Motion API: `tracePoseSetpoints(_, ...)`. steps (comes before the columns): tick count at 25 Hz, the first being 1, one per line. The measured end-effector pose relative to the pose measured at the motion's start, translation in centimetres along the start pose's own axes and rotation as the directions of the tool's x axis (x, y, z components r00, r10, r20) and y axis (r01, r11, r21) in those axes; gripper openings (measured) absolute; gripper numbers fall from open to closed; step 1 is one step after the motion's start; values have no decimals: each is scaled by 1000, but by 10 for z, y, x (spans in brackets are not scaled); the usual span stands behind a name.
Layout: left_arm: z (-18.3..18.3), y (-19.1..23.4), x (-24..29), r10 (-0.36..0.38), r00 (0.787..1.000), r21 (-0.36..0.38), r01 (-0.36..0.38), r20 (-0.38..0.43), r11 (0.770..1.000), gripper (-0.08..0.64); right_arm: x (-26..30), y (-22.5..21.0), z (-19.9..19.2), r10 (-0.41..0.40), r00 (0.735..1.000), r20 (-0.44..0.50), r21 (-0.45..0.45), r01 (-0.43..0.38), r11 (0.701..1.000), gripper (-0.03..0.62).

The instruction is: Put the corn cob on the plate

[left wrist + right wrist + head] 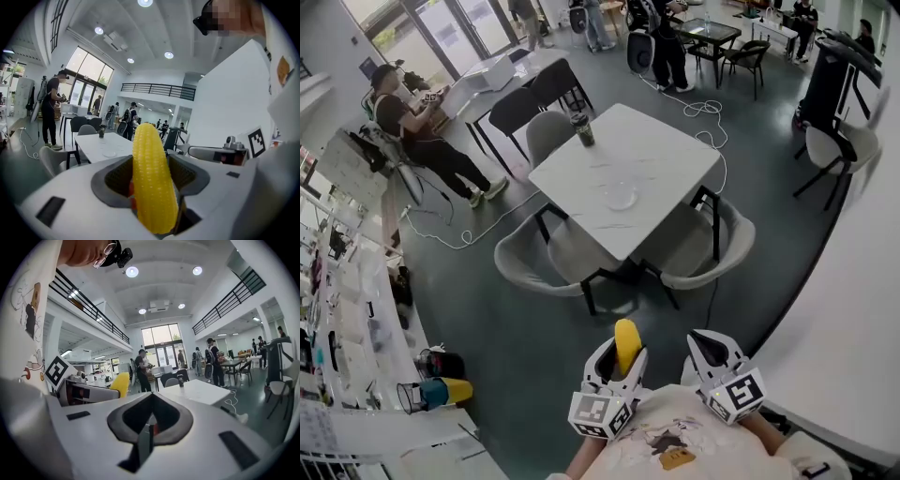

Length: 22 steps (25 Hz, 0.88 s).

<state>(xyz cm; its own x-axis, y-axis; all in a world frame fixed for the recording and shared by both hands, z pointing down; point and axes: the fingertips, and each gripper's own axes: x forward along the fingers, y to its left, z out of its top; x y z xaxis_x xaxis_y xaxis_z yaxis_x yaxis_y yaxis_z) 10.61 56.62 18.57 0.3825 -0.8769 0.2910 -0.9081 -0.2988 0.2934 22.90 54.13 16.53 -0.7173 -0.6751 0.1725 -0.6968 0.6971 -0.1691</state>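
Yellow corn (pixel 627 343) is standing between the jaws of the left gripper (pixel 620 360), which is clamping it low down, so most of the cob is sticking out past the pads. Gripped near one end, it is likely risking a tilt or a slip on the way, since the plate (pixel 620 196) is lying well ahead of both grippers on the white table (pixel 661 155). A careless release could be sending the round cob rolling off that shallow plate. The cob is looking plump, glossy and evenly kerneled, tapering to a blunt tip. Just right of it, the right gripper (pixel 705 345) is hanging empty, jaws together.
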Motion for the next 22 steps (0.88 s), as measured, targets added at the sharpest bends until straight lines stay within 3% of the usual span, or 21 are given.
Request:
tracePoseSetpoints(9,5,-14,43,58,998,-93,-59,-7,994,241,-26,-77,-2,-45,999,12,40,44,998,5)
tracePoseSetpoints(14,9,8,66,118,993,-169,-118,-11,978,241,-8,-110,-12,-58,998,-1,76,58,995,5)
tracePoseSetpoints(22,35,70,131,40,998,-130,-45,-41,991,241,85,-129,-9,-88,996,-11,96,89,991,5)
